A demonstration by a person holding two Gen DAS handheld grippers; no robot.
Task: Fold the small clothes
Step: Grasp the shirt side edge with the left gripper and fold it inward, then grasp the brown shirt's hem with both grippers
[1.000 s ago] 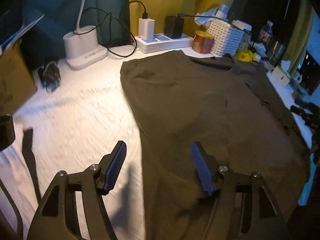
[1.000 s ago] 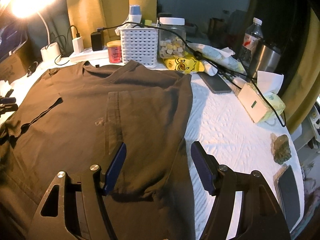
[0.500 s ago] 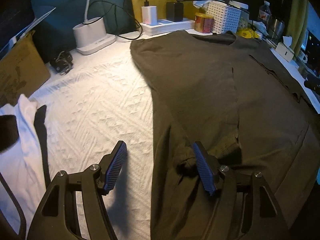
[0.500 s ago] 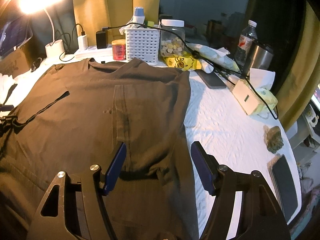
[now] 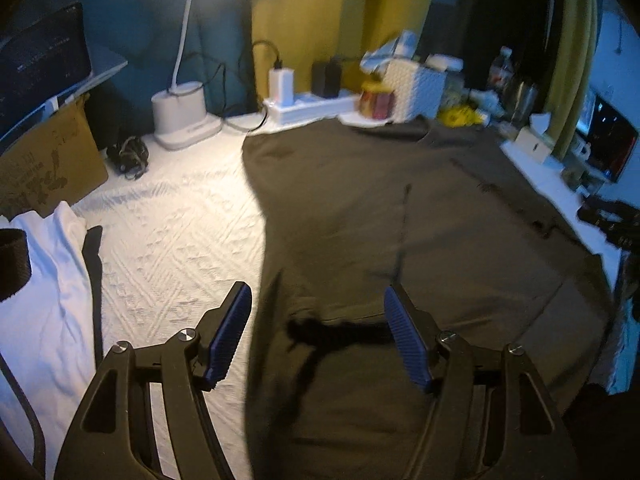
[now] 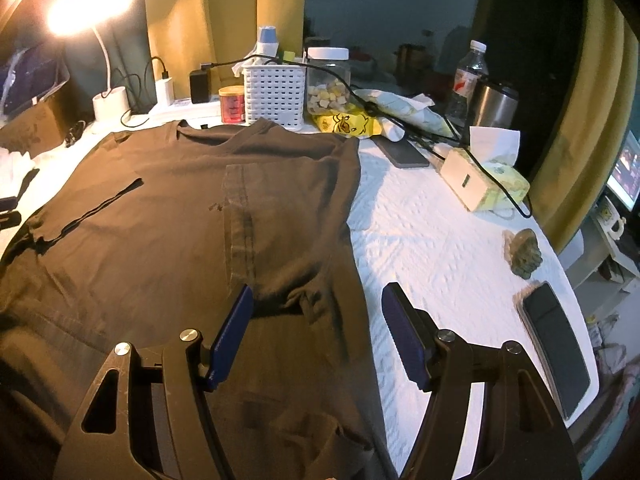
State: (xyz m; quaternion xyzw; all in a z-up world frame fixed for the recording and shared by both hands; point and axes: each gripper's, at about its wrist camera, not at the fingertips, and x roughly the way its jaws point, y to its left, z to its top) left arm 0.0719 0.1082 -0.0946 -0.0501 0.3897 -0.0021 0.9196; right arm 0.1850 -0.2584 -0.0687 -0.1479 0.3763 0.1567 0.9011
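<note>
Hovering released over the near hem of the dark shirt, both tongs, left and right, next need to pinch it.

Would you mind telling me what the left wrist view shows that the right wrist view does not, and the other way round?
Only the left wrist view shows the white cloth at the left edge and the left gripper, open above the shirt's edge.

Only the right wrist view shows the tissue box, the water bottle, the phone near the table edge, the jar of snacks and the right gripper, open, nothing between its fingers.

Both share the dark shirt lying on the white table cover, the lamp base, the white basket and the red tin.
</note>
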